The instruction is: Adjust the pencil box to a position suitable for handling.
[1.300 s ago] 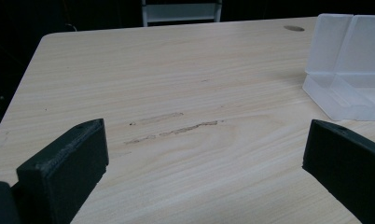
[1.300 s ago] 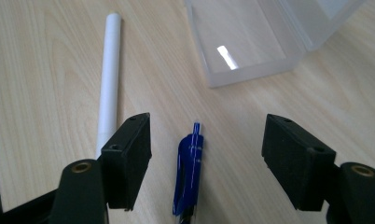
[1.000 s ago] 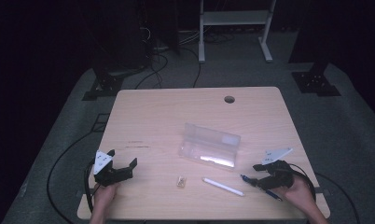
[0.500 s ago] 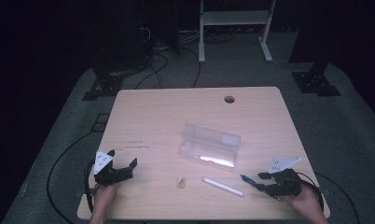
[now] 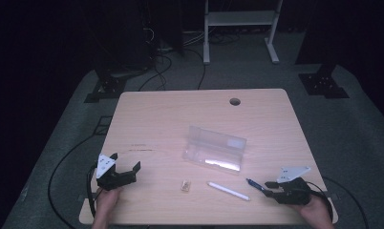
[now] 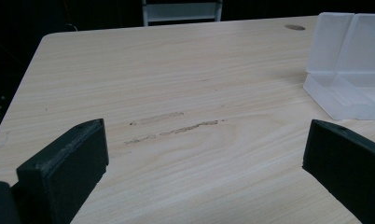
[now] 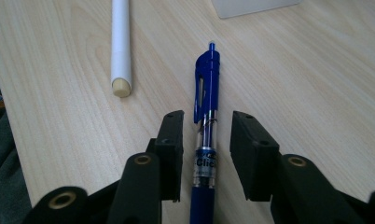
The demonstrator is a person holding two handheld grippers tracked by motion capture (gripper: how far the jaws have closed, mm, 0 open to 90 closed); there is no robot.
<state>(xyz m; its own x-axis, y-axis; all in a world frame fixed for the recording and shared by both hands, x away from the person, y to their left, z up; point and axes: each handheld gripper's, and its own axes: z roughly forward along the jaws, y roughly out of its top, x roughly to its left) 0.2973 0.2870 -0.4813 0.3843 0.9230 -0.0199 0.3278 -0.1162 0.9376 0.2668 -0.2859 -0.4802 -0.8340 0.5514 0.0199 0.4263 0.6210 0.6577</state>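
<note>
Both right gripper (image 7: 206, 154) fingers flank the blue pen (image 7: 205, 135) untouching (closing), left gripper (image 5: 125, 167) spread.

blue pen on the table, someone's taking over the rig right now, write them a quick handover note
Right gripper: jaws have just been closing around the blue pen, a gap still shows on each side, so no grip yet.
Left gripper: open, holding nothing, resting near the table's left front.
Things: the pen lies flat at the right front; a white stick beside it; a clear plastic case mid-table, open.
Done: right gripper lined up on the pen.
Left: close on the pen and lift it.
</note>
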